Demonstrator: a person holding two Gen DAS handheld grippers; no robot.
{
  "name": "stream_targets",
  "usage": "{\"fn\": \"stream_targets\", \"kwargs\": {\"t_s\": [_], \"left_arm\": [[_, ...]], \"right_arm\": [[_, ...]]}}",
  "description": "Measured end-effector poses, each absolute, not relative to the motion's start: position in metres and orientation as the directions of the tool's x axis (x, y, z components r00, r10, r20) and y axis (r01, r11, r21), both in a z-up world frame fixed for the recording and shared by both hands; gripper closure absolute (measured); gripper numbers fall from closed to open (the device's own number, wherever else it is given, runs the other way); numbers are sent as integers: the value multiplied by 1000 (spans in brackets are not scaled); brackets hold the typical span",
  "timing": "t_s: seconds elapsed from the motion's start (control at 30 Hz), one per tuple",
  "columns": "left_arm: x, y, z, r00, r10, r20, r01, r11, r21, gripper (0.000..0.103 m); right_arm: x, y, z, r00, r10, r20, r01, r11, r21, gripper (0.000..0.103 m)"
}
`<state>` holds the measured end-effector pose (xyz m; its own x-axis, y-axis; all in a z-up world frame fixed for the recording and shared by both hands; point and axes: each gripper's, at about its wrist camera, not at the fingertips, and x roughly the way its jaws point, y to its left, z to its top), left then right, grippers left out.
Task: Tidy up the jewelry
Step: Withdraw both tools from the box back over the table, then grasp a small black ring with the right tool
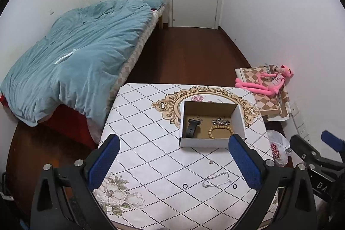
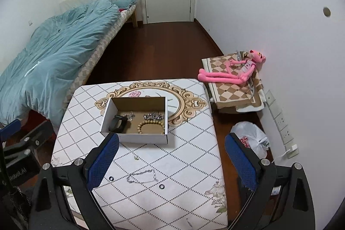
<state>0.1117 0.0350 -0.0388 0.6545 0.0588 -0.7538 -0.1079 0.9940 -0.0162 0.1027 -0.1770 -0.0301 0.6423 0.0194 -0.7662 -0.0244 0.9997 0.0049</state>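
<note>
I saw approx. half done: watch (image 1: 191,127), beads (image 1: 221,132) & tiara (image 1: 220,121) lay in the box (image 1: 204,142), while necklace (image 2: 142,176) & small charm (image 2: 136,157) lay on the table (image 2: 183,154), both grippers (image 1: 174,162) (image 2: 171,160) wide open, empty.

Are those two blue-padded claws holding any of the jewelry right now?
No. Both the left gripper and the right gripper are open and hold nothing. The silver chain lies loose on the table, and the box is untouched.
</note>
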Motion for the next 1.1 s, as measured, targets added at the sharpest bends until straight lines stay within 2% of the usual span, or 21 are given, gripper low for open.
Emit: {"fn": "stream_targets", "kwargs": {"t_s": [0.13, 0.37, 0.43, 0.5, 0.73, 0.8, 0.93, 1.03, 1.1], "left_arm": [[107, 38, -70, 606, 83, -791, -122, 993, 12, 0], [97, 46, -152, 460, 145, -876, -147, 985, 86, 0], [94, 44, -176, 415, 154, -897, -136, 985, 106, 0], [92, 43, -193, 379, 150, -913, -125, 986, 110, 0], [97, 36, -237, 284, 117, -952, -105, 990, 91, 1], [99, 34, -242, 280, 102, -955, -100, 992, 76, 1], [104, 30, -245, 286, 81, -955, -79, 995, 61, 1], [107, 25, -245, 294, 70, -953, -57, 997, 56, 3], [109, 21, -246, 299, 62, -952, -38, 998, 53, 4]], "right_arm": [[101, -182, -65, 578, 25, -815, -19, 1000, 17, 3], [97, -193, -176, 402, 99, -910, -5, 994, 106, 4], [94, -195, -203, 368, 123, -922, 1, 991, 132, 13], [91, -195, -228, 333, 137, -933, 14, 989, 150, 29], [87, -184, -261, 361, 120, -925, -21, 992, 121, 32], [89, -177, -266, 368, 97, -925, -40, 995, 88, 40], [93, -165, -266, 401, 35, -916, -68, 998, 8, 49], [94, -161, -265, 428, 24, -904, -84, 996, -13, 71], [95, -160, -265, 430, 23, -902, -90, 996, -18, 90]]}}
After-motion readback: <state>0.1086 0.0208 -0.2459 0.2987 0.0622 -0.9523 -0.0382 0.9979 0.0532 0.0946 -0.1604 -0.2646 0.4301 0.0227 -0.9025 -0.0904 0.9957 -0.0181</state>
